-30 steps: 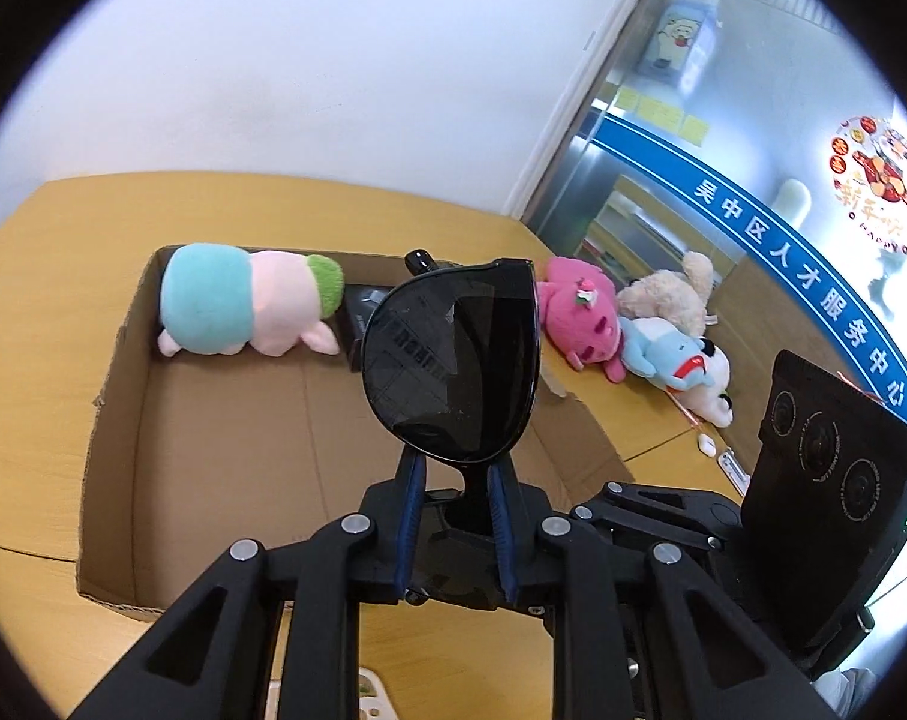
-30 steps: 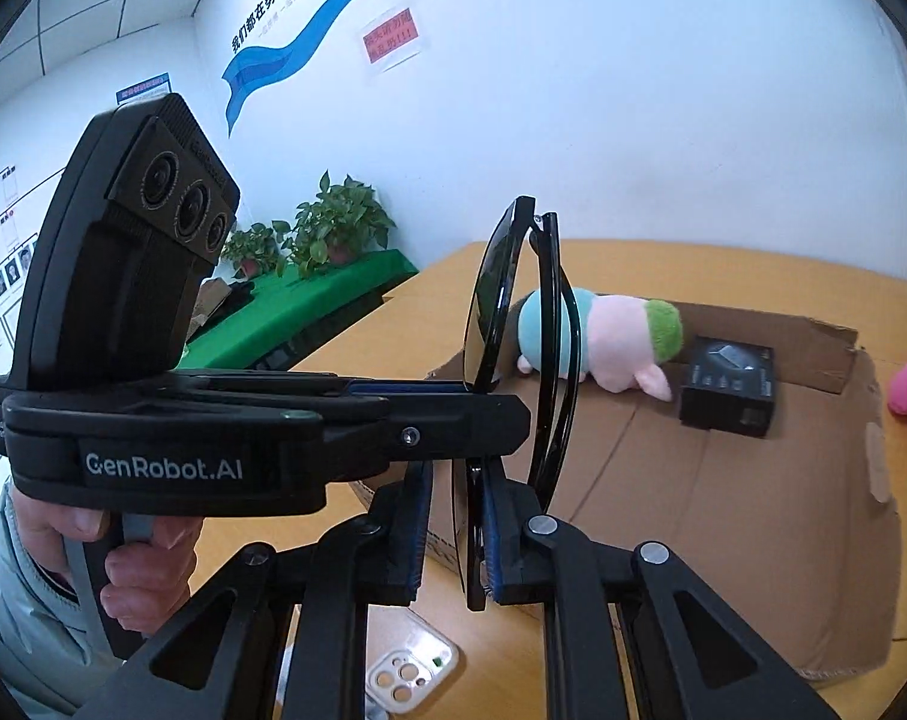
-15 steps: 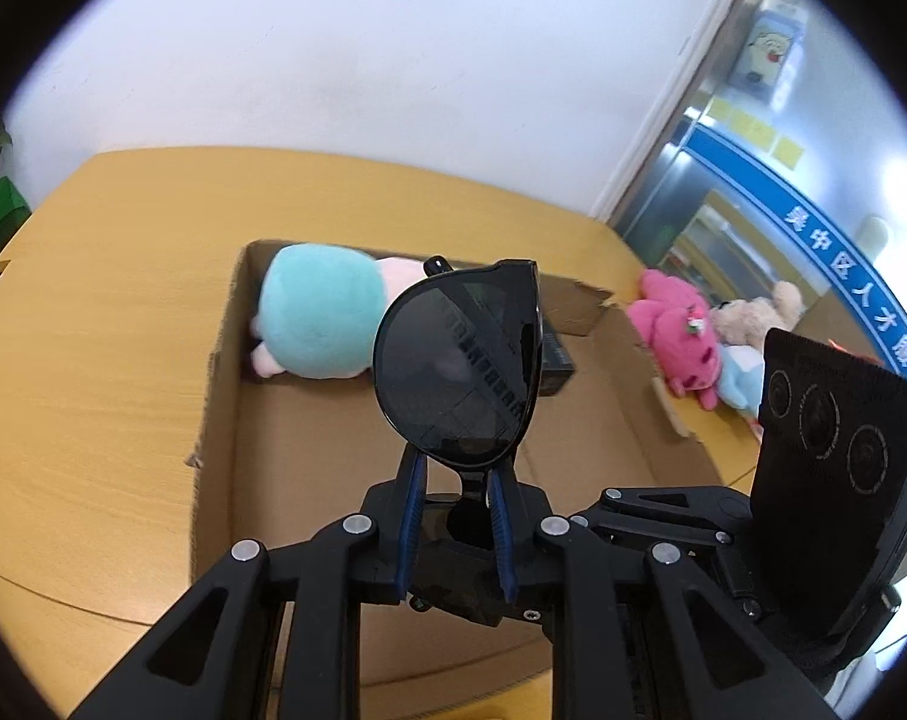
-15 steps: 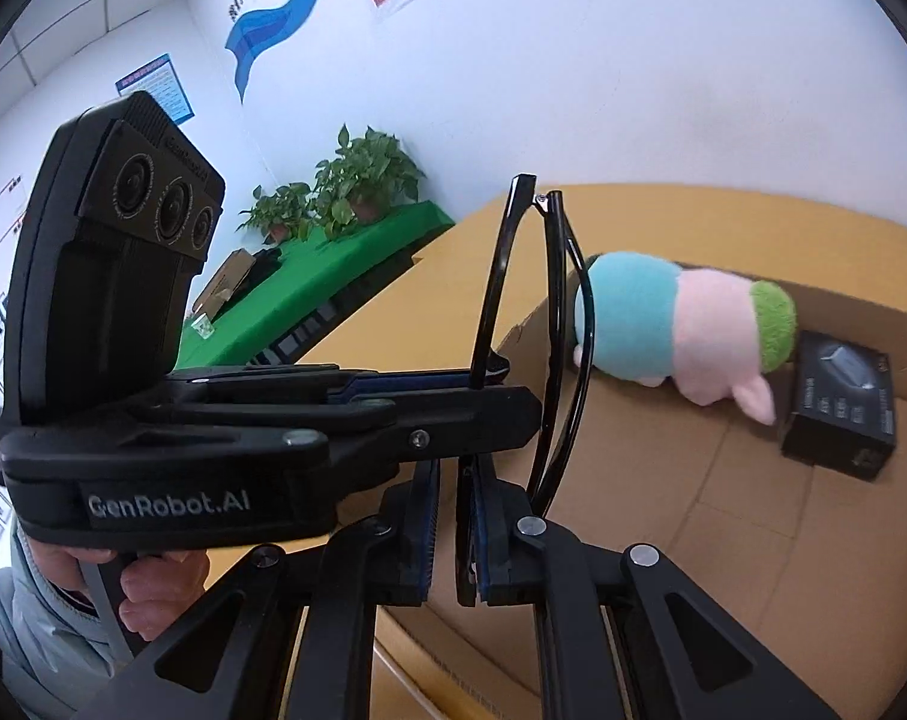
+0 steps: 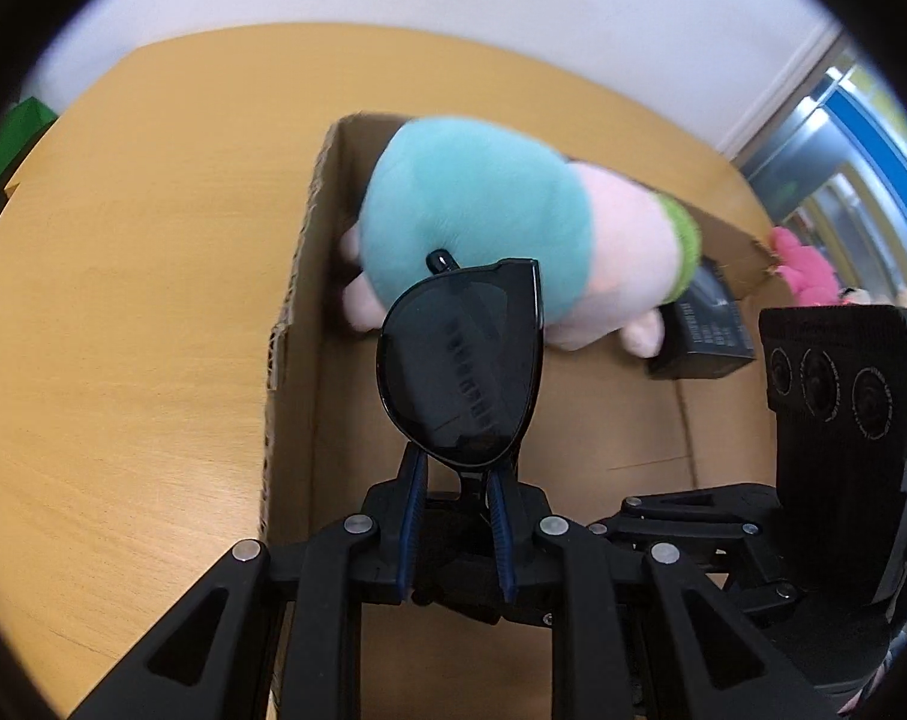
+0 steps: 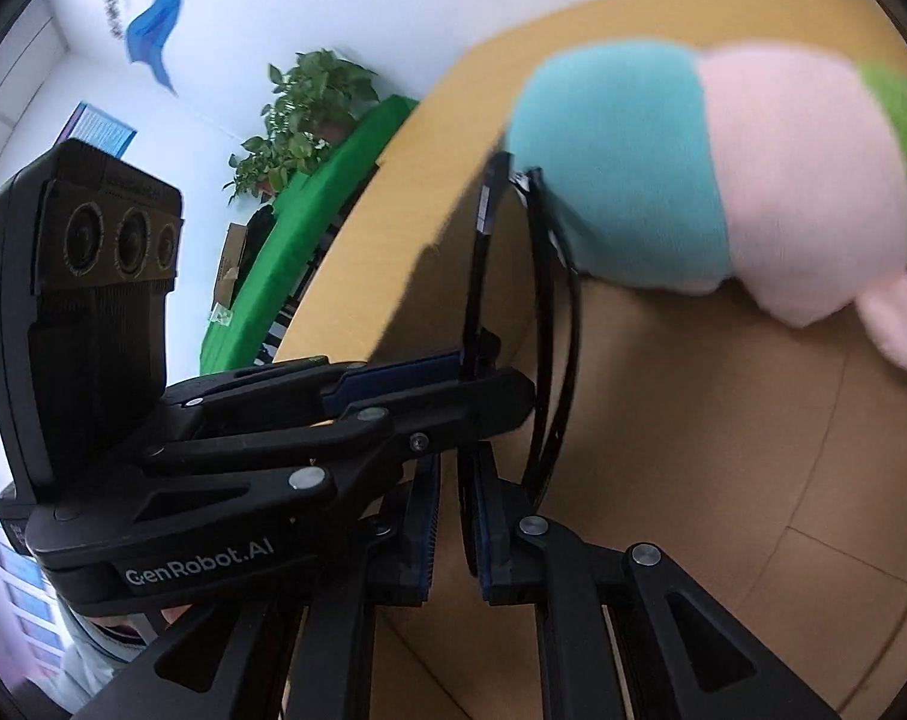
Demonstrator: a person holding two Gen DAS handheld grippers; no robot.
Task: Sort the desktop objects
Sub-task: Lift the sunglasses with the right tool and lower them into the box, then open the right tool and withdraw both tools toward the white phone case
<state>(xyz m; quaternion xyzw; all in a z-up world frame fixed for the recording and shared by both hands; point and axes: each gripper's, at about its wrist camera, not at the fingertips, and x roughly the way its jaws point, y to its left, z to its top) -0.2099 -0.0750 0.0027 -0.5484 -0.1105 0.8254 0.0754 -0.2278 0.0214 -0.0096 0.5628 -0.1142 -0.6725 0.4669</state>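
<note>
Wooden desk under a white wall carries an open cardboard box, over whose floor both grippers hold a pair of folded sunglasses. Left gripper is clenched on the lower rim of the frame; right gripper is clamped on the same sunglasses, seen edge-on in the right wrist view, so the glasses hang above the box interior, not yet touching it. Step in hand, judged: carrying the sunglasses into the box for placement. Next move calls for lowering them to a bare patch of the floor and releasing both grips together, so that neither twists the frame. Plush toy, teal, pink and green, lies just beyond the lenses at the far wall, with a small black carton beside it; both narrow the free space. Pink plush lies outside the box.
</note>
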